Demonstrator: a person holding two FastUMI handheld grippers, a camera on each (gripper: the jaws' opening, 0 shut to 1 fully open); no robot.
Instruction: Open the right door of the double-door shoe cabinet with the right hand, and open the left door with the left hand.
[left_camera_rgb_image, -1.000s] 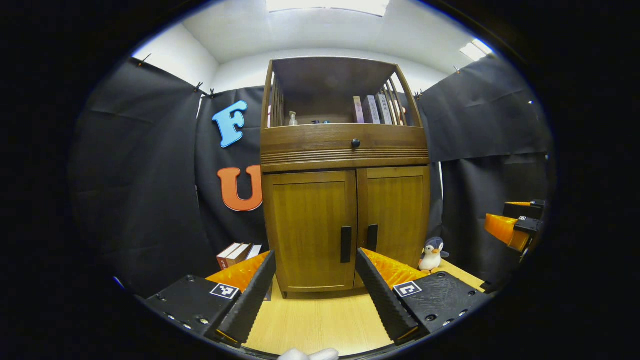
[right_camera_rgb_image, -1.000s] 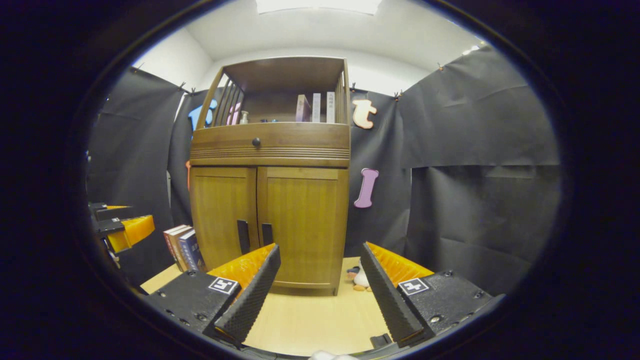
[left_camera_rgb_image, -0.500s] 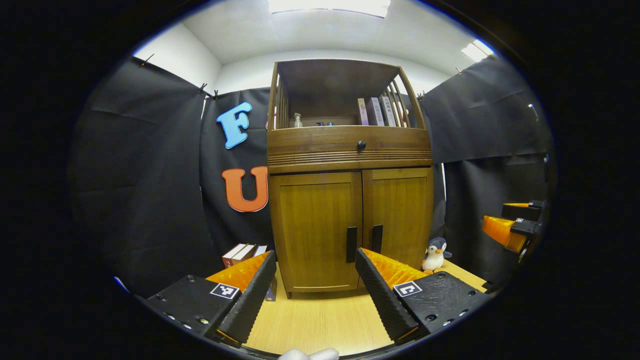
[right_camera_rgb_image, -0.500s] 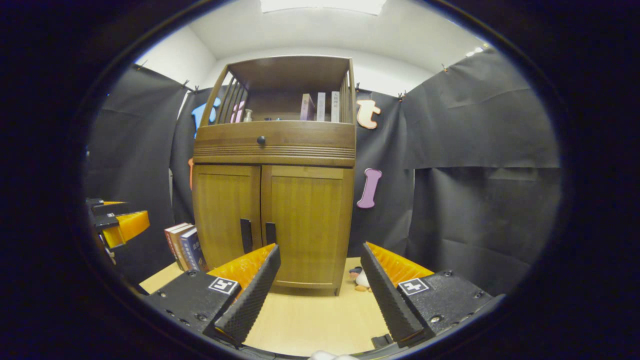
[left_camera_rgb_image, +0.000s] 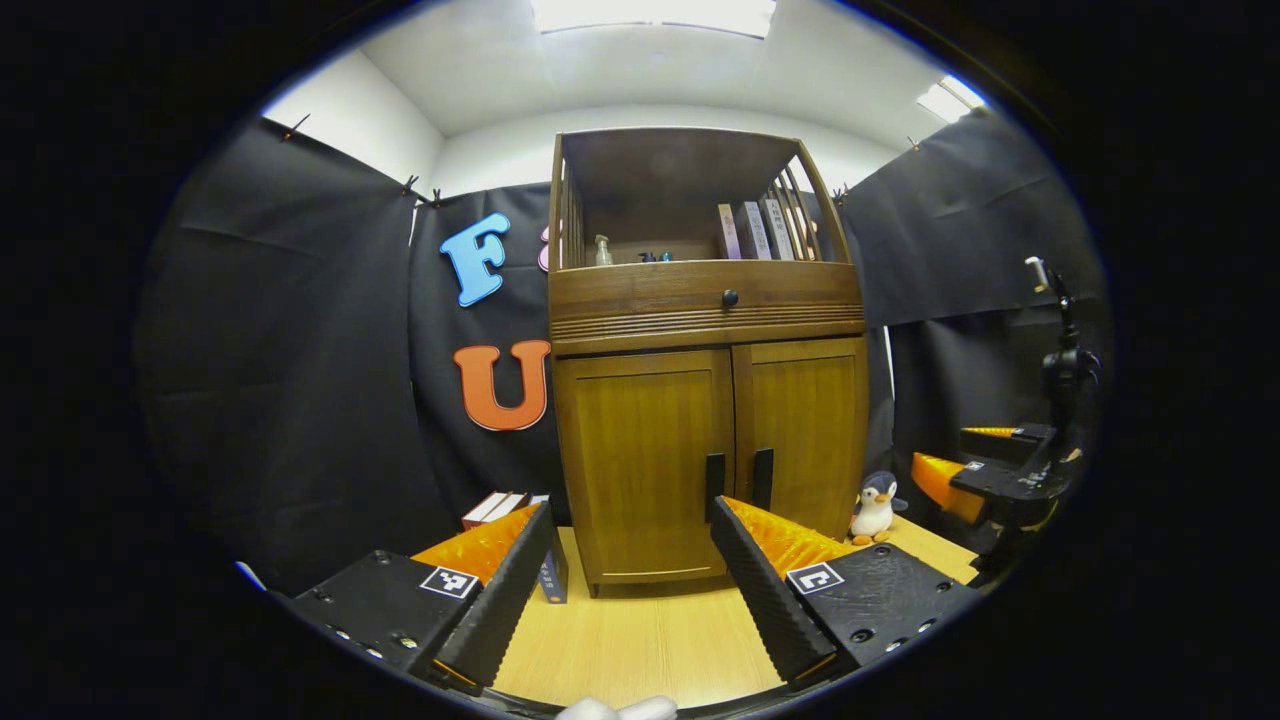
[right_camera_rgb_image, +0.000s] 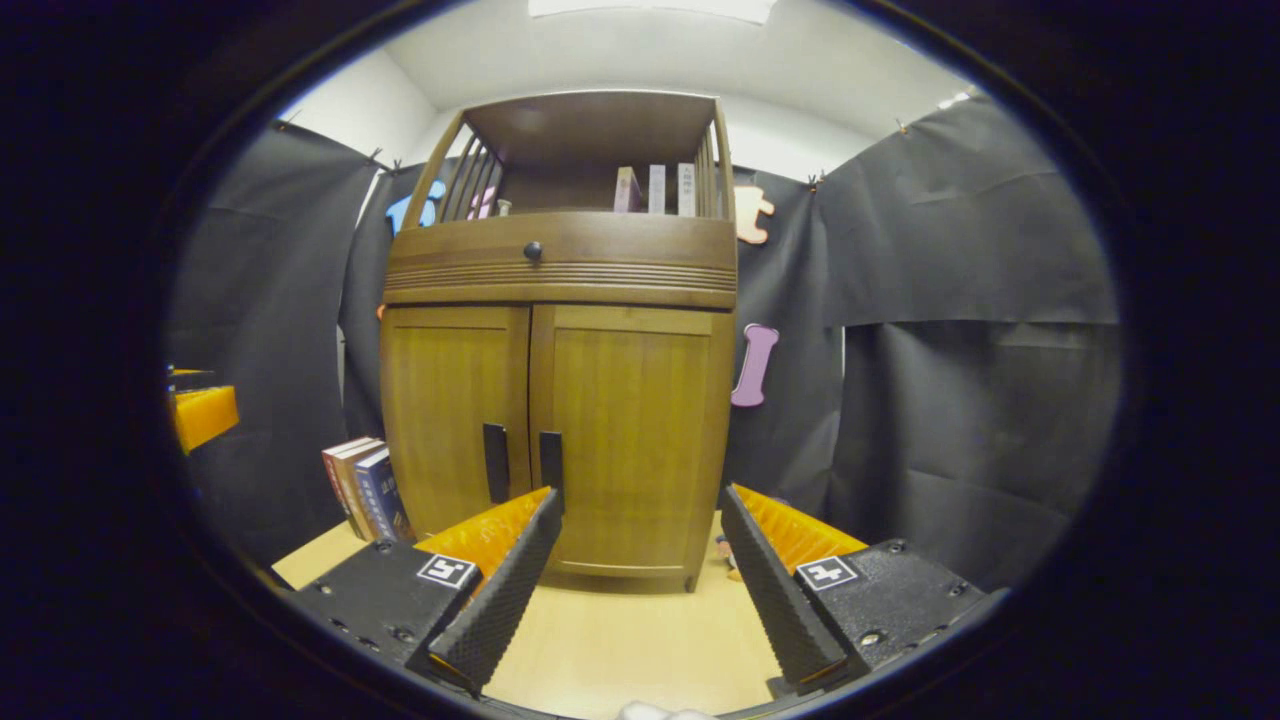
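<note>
A brown wooden shoe cabinet (left_camera_rgb_image: 700, 400) (right_camera_rgb_image: 560, 400) stands on the light wood floor with both doors shut. The left door (left_camera_rgb_image: 645, 460) (right_camera_rgb_image: 450, 410) and the right door (left_camera_rgb_image: 800, 430) (right_camera_rgb_image: 630, 430) each carry a dark vertical handle, the left handle (left_camera_rgb_image: 714, 474) (right_camera_rgb_image: 495, 462) and the right handle (left_camera_rgb_image: 763, 478) (right_camera_rgb_image: 551, 458) side by side at the centre seam. My left gripper (left_camera_rgb_image: 630, 570) is open, short of the cabinet. My right gripper (right_camera_rgb_image: 640, 570) is open too, closer to the right door, and it appears at the right edge of the left gripper view (left_camera_rgb_image: 985, 480).
A plush penguin (left_camera_rgb_image: 877, 507) sits on the floor right of the cabinet. Books (left_camera_rgb_image: 520, 520) (right_camera_rgb_image: 360, 490) stand at its left side. A drawer with a round knob (left_camera_rgb_image: 729, 298) and a shelf of books and bottles top the doors. Black cloth walls surround the booth.
The right gripper has moved closer to the cabinet, which looks larger in its view. The left gripper has drawn back and shifted a little left; the cabinet sits further right and smaller.
</note>
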